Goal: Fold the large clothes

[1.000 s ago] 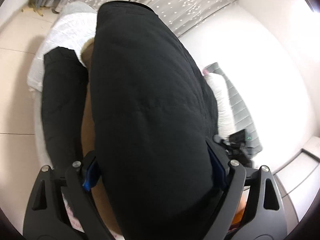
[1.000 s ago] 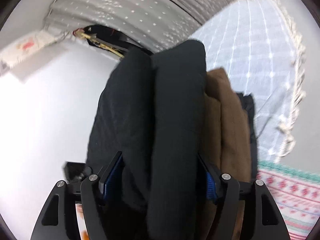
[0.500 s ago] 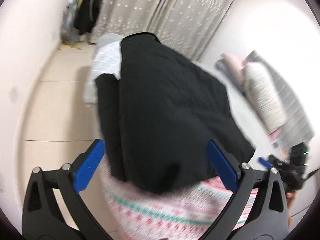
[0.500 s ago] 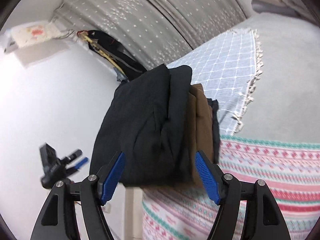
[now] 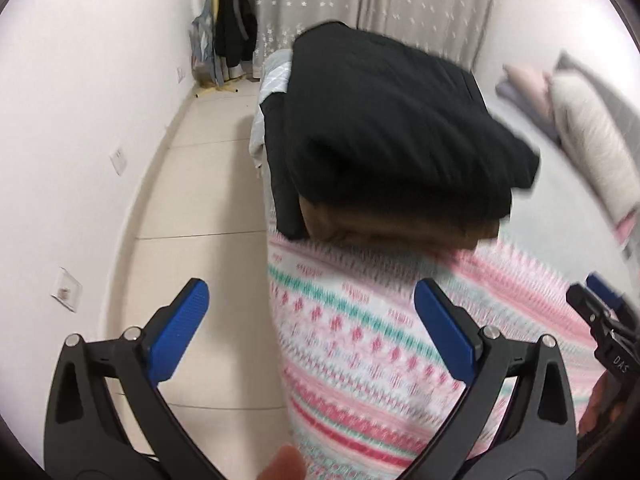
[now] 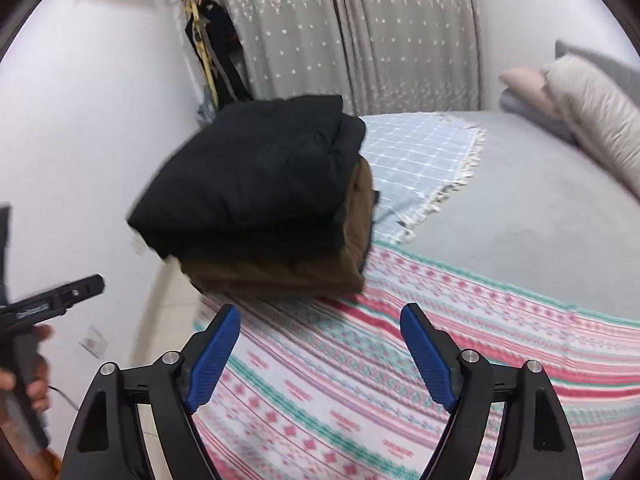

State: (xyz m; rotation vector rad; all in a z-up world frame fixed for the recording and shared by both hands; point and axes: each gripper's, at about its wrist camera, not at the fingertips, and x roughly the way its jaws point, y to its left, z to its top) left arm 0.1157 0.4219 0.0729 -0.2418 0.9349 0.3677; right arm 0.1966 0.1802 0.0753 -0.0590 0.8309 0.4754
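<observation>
lying beyond both empty claws (image 5: pixel 308 328) (image 6: pixel 320 348): folded black coat (image 5: pixel 384 128) (image 6: pixel 256 176).

Motion blur is seen over the patterned blanket (image 5: pixel 360 320) ahead of the left tool (image 5: pixel 308 320). The brown garment (image 6: pixel 280 272) beyond the right tool (image 6: pixel 320 336) is mostly hidden under the black jacket (image 6: pixel 256 176). The pillow (image 6: pixel 600 112) far right is cut by the edge. Hanging clothes (image 5: pixel 234 36) are too small to tell.

a home bedroom: bed (image 6: pixel 520 208), pillows (image 6: pixel 592 120), star-patterned curtains (image 6: pixel 360 32).
</observation>
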